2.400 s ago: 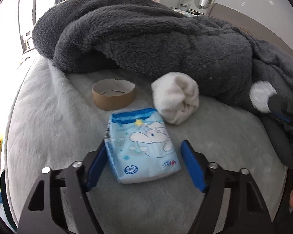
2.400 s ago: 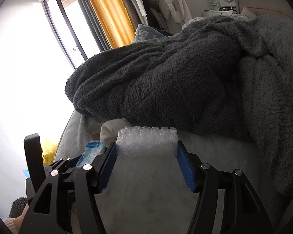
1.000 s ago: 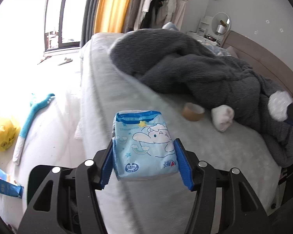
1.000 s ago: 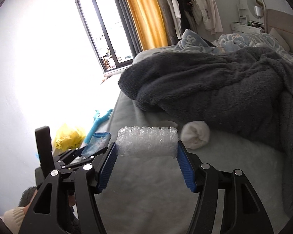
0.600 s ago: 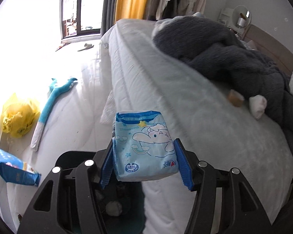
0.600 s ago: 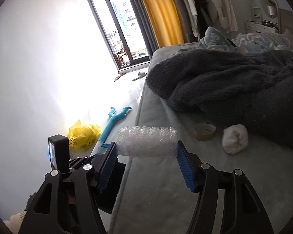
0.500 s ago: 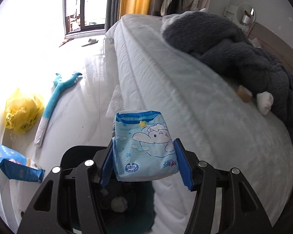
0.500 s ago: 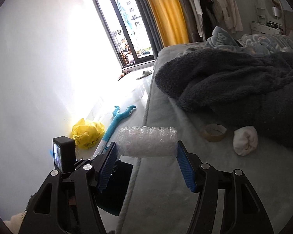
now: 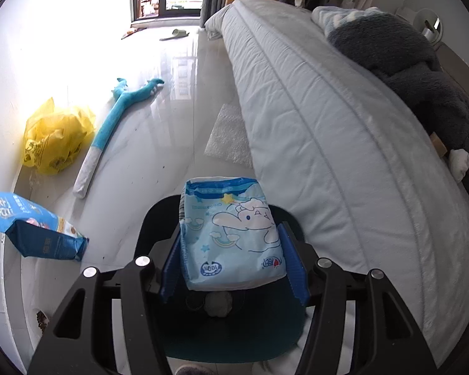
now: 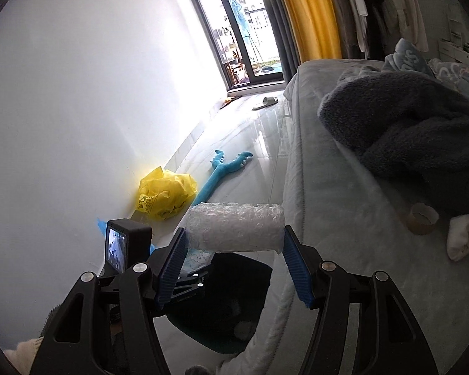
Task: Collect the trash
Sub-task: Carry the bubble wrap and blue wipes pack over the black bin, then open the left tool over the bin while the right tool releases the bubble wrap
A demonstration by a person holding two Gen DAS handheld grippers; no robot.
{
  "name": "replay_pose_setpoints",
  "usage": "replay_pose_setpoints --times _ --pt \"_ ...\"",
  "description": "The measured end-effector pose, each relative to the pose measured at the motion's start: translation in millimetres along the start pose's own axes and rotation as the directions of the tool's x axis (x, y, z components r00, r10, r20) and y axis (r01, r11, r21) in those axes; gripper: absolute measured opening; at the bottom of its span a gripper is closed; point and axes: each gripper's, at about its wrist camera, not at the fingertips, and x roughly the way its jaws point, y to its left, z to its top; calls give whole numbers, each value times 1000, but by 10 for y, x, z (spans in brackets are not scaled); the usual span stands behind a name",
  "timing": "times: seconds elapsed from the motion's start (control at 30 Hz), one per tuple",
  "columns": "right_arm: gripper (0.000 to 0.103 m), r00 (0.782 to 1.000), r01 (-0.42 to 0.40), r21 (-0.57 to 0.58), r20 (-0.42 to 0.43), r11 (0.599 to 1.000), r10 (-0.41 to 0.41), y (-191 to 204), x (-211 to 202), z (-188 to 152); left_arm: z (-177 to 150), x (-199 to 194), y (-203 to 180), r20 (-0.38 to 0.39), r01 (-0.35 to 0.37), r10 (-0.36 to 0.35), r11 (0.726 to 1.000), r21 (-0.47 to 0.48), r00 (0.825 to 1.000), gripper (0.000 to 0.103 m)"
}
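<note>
Both hands have swung off the bed and out over the floor since a moment ago, and a dark bin [image 9: 234, 328] now sits under them. The left gripper [image 9: 233, 250] is clamped on the blue tissue pack [image 9: 231, 234], which hangs right above the bin's mouth; that item looks ready to drop. The right gripper [image 10: 234, 259] is clamped on the bubble wrap roll [image 10: 234, 228], with the bin [image 10: 228, 306] below it at 6 o'clock, so its drop should follow closely.

Outward, the bed edge [image 9: 328, 156] runs from 5 o'clock up to 12, tight against the bin's right side. Open tile lies at 10 to 12 o'clock, littered with a yellow bag [image 9: 56, 134], a blue toy [image 9: 115, 115], a blue packet [image 9: 31, 228] and a flat bubble sheet [image 9: 229, 134]. A tape core [image 10: 422, 218] and white sock [image 10: 462, 237] remain on the bed at 3 o'clock.
</note>
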Motion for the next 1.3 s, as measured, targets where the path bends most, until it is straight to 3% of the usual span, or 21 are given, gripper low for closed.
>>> replay_pose_setpoints --times 0.5,0.6,0.97,1.3 --pt "62 996 -33 -49 -80 998 29 305 551 -24 -245 213 521 -187 30 -36 999 -34 982 62" --pt "62 995 -36 -55 -96 998 31 347 652 -33 -276 216 572 -206 33 -39 999 -29 978 67" --pt "62 985 -27 -83 -174 996 12 480 1099 -146 -237 -58 867 -137 18 -25 998 -55 990 86" --pt "62 964 -10 -102 -265 995 -18 580 1500 -333 -209 -260 1033 -74 4 -9 998 -62 997 89"
